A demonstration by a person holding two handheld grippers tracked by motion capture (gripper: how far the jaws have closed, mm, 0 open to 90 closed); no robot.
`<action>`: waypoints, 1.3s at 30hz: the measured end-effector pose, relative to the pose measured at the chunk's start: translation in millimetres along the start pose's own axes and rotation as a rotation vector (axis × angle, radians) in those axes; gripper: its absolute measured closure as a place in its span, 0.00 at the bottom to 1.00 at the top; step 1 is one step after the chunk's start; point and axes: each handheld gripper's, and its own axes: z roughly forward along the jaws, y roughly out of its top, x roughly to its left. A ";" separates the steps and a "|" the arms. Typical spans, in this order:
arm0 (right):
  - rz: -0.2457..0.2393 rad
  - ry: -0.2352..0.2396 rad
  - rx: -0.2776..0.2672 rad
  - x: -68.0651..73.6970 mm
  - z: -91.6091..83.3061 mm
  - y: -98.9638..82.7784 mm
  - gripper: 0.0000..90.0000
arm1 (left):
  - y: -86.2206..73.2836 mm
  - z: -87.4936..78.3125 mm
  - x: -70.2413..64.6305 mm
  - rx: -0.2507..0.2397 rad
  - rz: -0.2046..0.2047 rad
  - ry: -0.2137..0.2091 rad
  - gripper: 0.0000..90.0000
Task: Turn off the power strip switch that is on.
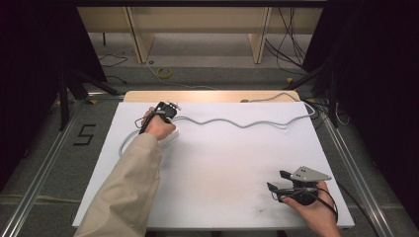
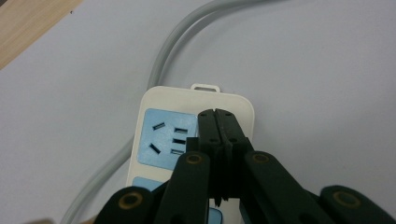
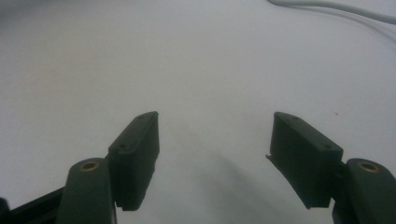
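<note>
left tool (image 2: 216, 114) pressed together, jaws meeting w/ nothing between them, tips over the strip (image 2: 154, 107) just beside its blue socket panel (image 2: 166, 137); can't tell if tips touch the strip face. strip is cream, lying flat on the white desk (image 1: 222, 168) at far left, hang tab pointing away from the tool in left gripper view. grey cord (image 1: 237, 122) leaves the strip, loops round near the left hand (image 1: 159, 127) and runs wavy across the far part of the desk to its far right corner. in high view left tool (image 1: 165, 109) sits over the strip, beige sleeve (image 1: 129, 187) coming in from bottom. right tool (image 3: 215, 135) spread wide, nothing between jaws, over bare desk; in high view it is at near right (image 1: 276, 180), well apart from strip, held by right hand (image 1: 311, 210), grey plate (image 1: 309, 174) on top.
</note>
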 end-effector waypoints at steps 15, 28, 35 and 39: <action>-0.003 0.002 0.002 -0.2 0.2 -0.2 0.38 | 0.0 2.0 1.1 0.007 -0.030 -0.011 1.00; -0.006 0.002 0.001 0.6 0.2 0.0 0.38 | -0.5 2.3 1.1 0.006 -0.036 -0.013 1.00; -0.006 0.002 0.000 0.9 0.6 0.0 0.38 | -0.9 2.4 1.9 0.005 -0.045 -0.019 1.00; -0.006 0.002 0.001 1.1 0.7 0.1 0.38 | -1.1 2.8 2.0 0.004 -0.053 -0.020 1.00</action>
